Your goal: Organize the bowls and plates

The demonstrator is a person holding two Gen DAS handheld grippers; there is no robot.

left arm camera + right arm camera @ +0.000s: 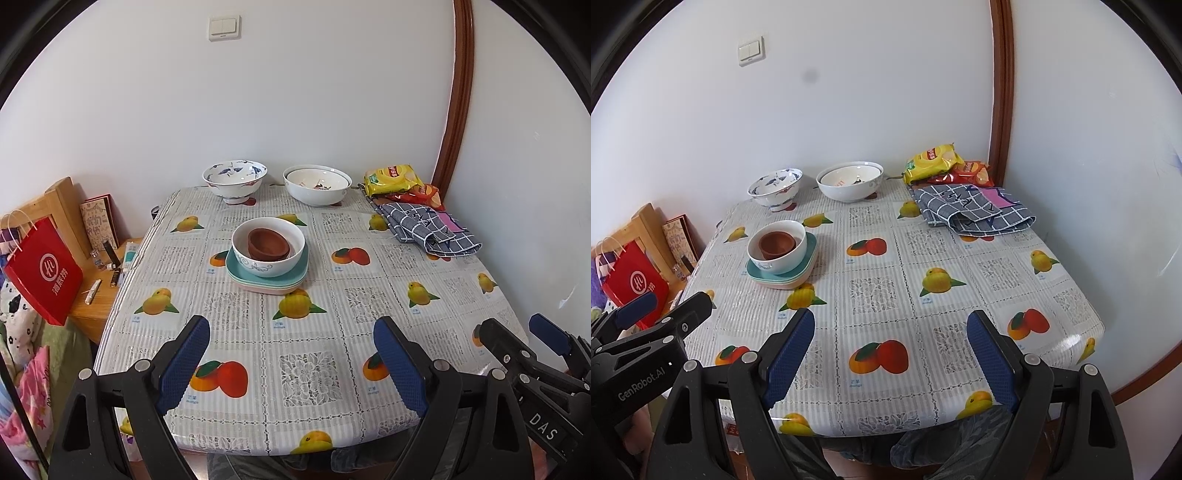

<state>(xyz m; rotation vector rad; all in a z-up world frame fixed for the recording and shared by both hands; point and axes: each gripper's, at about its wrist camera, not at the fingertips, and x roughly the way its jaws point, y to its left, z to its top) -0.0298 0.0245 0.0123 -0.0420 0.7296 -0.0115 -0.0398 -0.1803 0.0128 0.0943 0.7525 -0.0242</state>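
A small brown bowl (268, 243) (777, 243) sits inside a white bowl with blue pattern (275, 264) (786, 262), which rests on a stack of teal and pale plates (295, 280) (809, 258) mid-table. At the far edge stand a blue-painted footed bowl (235, 181) (775, 190) and nested white bowls (317, 184) (849, 181). My left gripper (291, 365) hovers open over the near table edge, nothing between its fingers. My right gripper (890, 360) is open too, empty, to the right of the left one.
The table (314, 325) has a fruit-print cover. Snack bags (393, 179) (932, 160) and a folded checked cloth (428, 229) (975, 212) lie at the far right corner. A red paper bag (44, 273) hangs by a wooden side table (99, 306) on the left. Walls close in behind and right.
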